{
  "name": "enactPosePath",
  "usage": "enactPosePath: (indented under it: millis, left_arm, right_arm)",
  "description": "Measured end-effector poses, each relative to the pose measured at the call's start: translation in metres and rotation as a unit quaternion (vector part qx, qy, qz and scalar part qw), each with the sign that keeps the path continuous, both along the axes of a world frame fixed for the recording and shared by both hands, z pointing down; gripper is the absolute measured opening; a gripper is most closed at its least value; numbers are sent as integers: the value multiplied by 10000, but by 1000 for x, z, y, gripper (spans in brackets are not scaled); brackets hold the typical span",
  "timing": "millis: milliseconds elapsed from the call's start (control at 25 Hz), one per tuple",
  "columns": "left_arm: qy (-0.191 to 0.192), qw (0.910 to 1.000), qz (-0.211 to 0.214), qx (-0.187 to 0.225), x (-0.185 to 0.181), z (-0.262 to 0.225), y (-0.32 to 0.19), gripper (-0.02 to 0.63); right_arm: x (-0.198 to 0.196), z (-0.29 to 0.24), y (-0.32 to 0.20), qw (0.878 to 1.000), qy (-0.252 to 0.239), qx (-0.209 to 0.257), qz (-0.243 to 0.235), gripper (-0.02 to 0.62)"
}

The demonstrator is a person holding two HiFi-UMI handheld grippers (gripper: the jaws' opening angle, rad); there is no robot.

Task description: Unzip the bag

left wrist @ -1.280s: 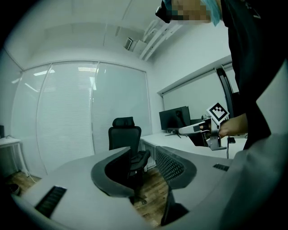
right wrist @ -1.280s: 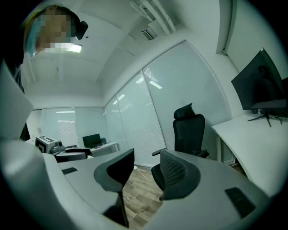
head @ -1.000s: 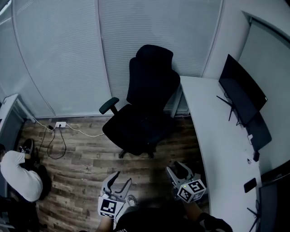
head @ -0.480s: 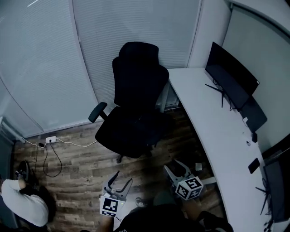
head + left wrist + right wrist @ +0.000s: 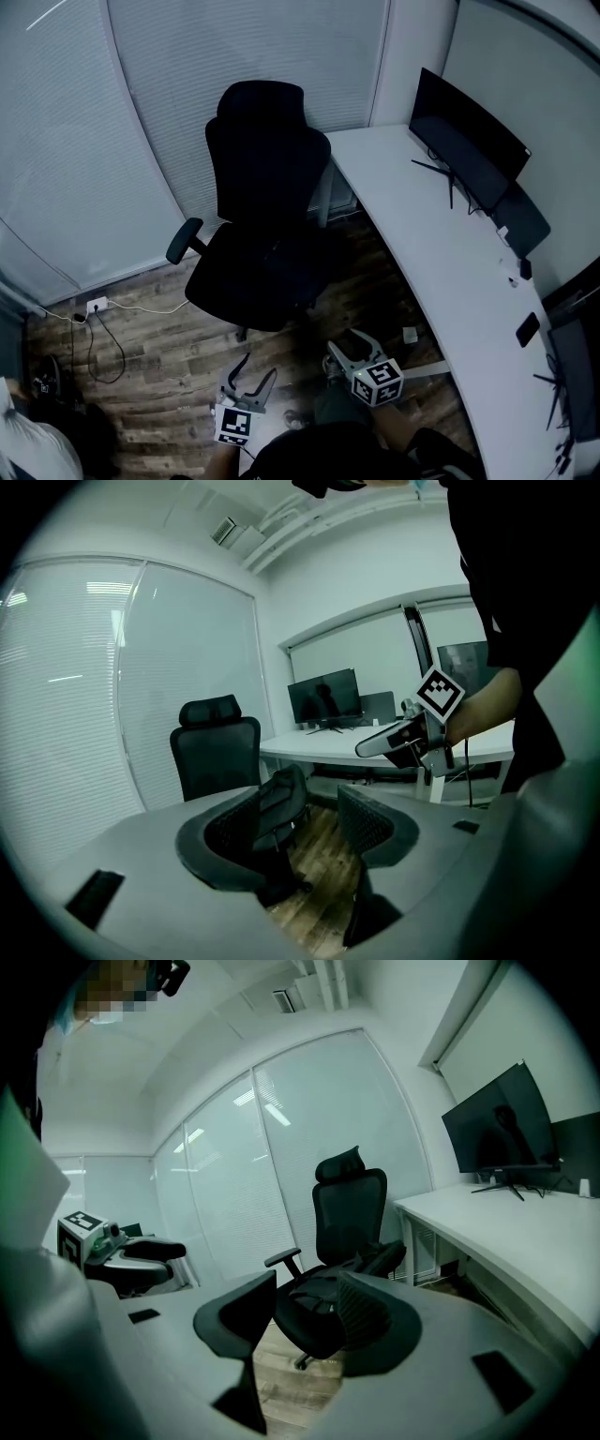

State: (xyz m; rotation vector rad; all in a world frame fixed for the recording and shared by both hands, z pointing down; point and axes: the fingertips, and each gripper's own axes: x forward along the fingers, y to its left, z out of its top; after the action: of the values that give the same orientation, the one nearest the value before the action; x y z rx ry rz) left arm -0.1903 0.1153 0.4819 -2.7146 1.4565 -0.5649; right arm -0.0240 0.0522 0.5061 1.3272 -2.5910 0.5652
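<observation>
Two hand-held grippers, the left gripper and the right gripper, stand wide open and empty, the left's jaws having just been opening. What we take for the black soft bag lies on the seat of the black high-backed office chair, well ahead of both. We should first locate the zip puller, not yet discernible, then steady the fabric beside it.

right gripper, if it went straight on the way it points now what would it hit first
Most likely the black office chair: its seat lies in line between the open jaws of the right gripper, with nothing but floor showing before it. How far off it is, the views do not tell.
</observation>
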Motion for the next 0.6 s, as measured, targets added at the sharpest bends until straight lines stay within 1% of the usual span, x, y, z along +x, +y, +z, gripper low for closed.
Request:
enactPosePath:
  millis: [120,240,600]
  left_arm:
    - [-68,9999,-87,-44,5,11,-20,258]
    - [-158,9998,-105,-104,13,23,-39,258]
    - [-502,9983,34,-304,28,62,-88,258]
  right_arm:
    - [3,20,-20,9999,136,-73,-58,184]
    - [5,42,-41,9996,134,-211,-99,184]
    - [1,110,-101,9982,228,-489,-243,184]
